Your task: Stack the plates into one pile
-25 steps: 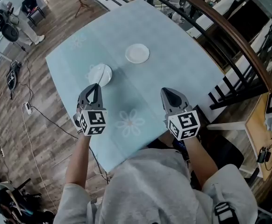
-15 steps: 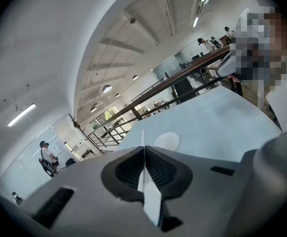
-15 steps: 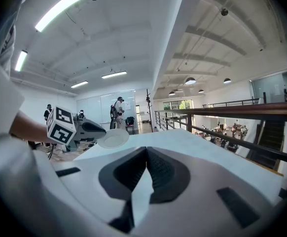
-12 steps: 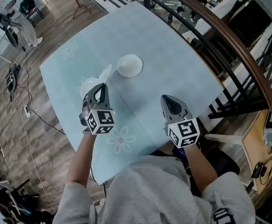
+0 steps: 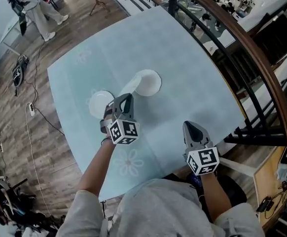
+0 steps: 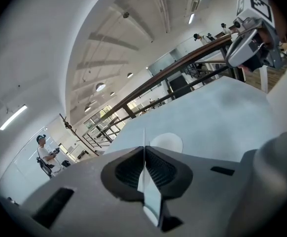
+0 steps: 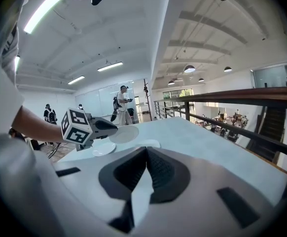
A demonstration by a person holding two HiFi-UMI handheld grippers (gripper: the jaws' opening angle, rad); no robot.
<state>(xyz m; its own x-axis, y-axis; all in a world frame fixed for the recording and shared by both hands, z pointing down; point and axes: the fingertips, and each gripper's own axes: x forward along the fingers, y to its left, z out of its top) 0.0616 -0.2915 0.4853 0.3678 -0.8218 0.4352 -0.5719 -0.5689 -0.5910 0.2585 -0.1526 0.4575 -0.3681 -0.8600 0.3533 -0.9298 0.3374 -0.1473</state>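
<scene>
My left gripper [image 5: 125, 98] is shut on the rim of a white plate [image 5: 129, 86] and holds it tilted above the light blue table [image 5: 193, 58]. In the left gripper view this plate [image 6: 145, 174] stands edge-on between the pads. Its far edge overlaps a second white plate [image 5: 151, 81] that lies flat just beyond. A third white plate [image 5: 99, 103] lies to the left of the gripper. My right gripper [image 5: 192, 128] hovers near the table's front edge, shut on nothing. The right gripper view shows the left gripper [image 7: 112, 127] with the held plate [image 7: 125, 133].
A dark railing with a wooden handrail [image 5: 242, 38] runs along the table's far and right sides. A person [image 5: 32, 4] stands on the wooden floor at the top left. Cables [image 5: 30, 107] trail on the floor left of the table.
My left gripper has lifted a plate off the left spot and carried it right, toward the far plate. A plate remains where it was picked up. The right gripper drifted slightly.
</scene>
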